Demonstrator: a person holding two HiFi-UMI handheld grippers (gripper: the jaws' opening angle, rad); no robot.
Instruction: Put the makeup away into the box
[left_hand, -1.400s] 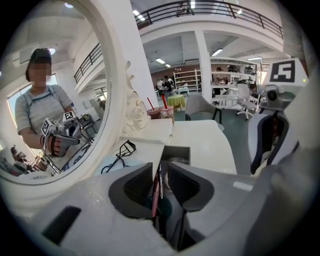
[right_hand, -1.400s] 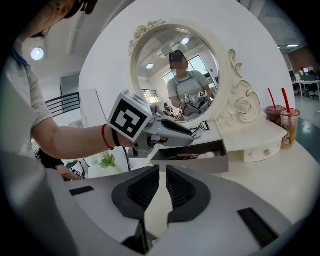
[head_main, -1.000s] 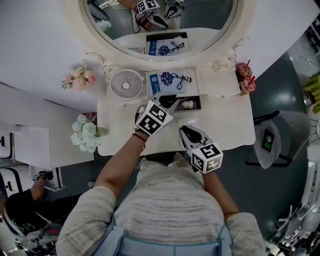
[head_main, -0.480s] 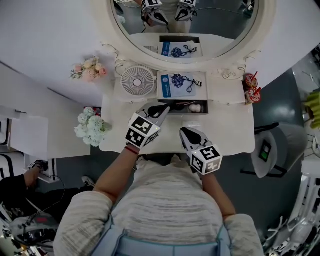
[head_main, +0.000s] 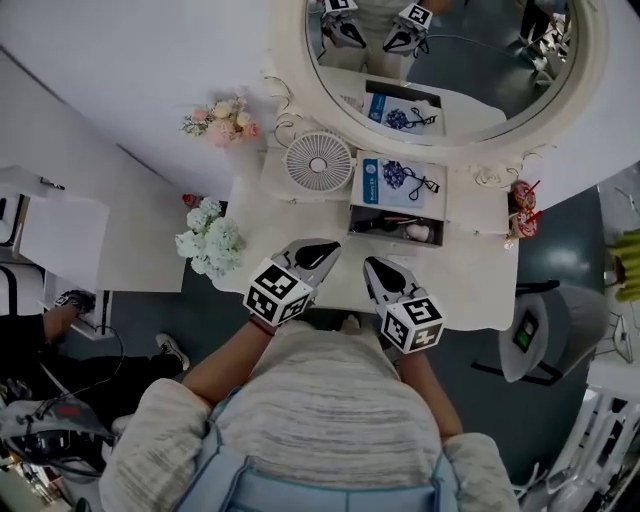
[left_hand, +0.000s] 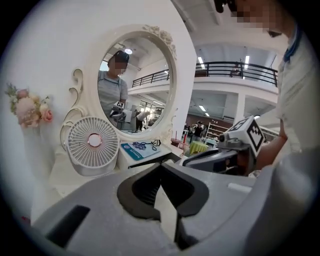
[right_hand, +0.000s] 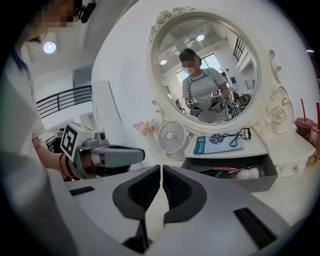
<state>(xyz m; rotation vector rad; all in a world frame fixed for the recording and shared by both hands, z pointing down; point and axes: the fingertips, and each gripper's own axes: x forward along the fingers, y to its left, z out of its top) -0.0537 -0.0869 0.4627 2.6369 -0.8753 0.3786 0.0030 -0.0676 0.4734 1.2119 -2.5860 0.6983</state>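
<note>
**Head view.** The left gripper (head_main: 322, 252) and the right gripper (head_main: 374, 268) were positioned side by side above the near edge of the white desk (head_main: 470, 275). Both pointed toward the box (head_main: 396, 207), which stood just beside a small fan (head_main: 318, 160) below the oval mirror (head_main: 440, 60). The box drawer stood open, and the makeup (head_main: 418, 232) lay inside it, well apart from both grippers.

**Left gripper view.** The jaws were clenched together with nothing between them. The fan and the box were visible ahead, and the right gripper was visible at the right.

**Right gripper view.** The jaws were likewise clenched and empty. The open drawer held a pale sponge (right_hand: 245, 173) and slim items.
</note>
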